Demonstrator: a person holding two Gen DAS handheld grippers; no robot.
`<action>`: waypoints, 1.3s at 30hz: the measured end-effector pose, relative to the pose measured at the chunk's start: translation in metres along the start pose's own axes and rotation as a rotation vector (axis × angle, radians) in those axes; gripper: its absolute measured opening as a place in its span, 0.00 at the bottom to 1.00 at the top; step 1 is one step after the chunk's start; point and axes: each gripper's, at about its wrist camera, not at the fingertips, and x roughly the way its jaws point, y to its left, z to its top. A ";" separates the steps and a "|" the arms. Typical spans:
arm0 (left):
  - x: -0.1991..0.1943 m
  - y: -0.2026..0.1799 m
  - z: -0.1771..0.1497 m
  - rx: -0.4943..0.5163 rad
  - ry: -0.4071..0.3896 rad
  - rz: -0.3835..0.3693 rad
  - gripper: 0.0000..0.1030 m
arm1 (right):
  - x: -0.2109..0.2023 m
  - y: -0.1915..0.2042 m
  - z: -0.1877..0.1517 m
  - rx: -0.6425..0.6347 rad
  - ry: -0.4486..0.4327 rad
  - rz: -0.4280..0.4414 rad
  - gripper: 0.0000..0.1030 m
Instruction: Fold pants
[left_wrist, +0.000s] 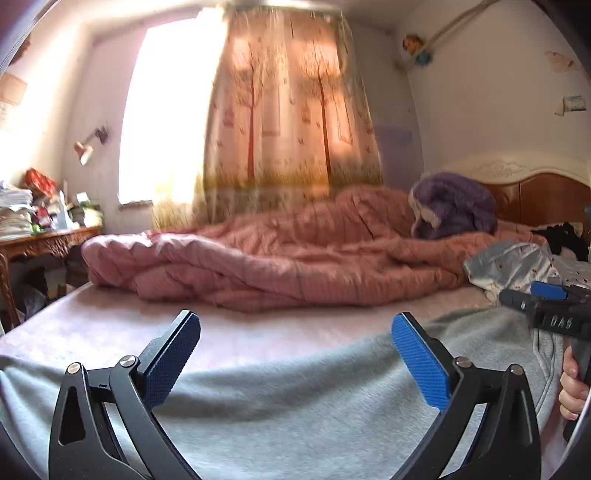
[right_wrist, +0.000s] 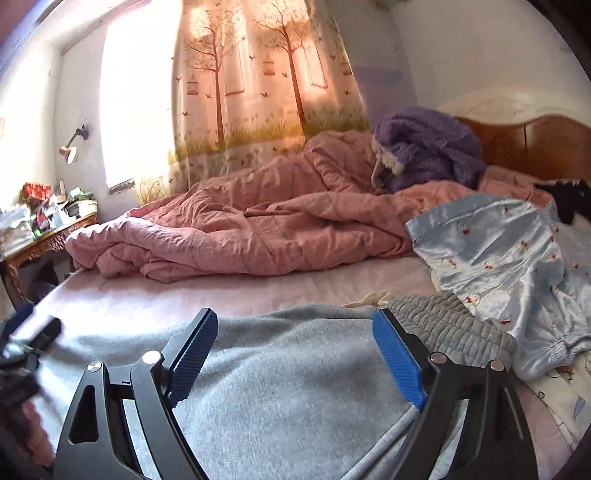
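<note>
The grey sweatpants (left_wrist: 280, 398) lie flat on the bed sheet (left_wrist: 258, 328), below and between the fingers of both grippers. The left gripper (left_wrist: 295, 358) and the right gripper (right_wrist: 295, 358) have fingers wide apart, holding nothing.

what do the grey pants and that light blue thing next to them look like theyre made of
Grey pants: likely cotton sweatshirt knit, matte and slightly fuzzy, with a thick ribbed elastic waistband.
Light blue garment: seems satin or a silky synthetic; it is glossy with bright highlights along the creases and a small printed pattern.
</note>
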 end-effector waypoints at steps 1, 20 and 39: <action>-0.004 0.002 0.000 0.013 -0.007 0.022 1.00 | -0.003 0.004 -0.003 -0.024 -0.009 -0.016 0.85; -0.072 0.065 -0.018 -0.022 0.076 0.187 1.00 | -0.048 0.035 -0.037 -0.130 -0.083 0.015 0.99; -0.120 0.100 -0.093 -0.021 0.248 0.258 0.80 | -0.091 0.046 -0.093 -0.062 0.053 0.217 0.87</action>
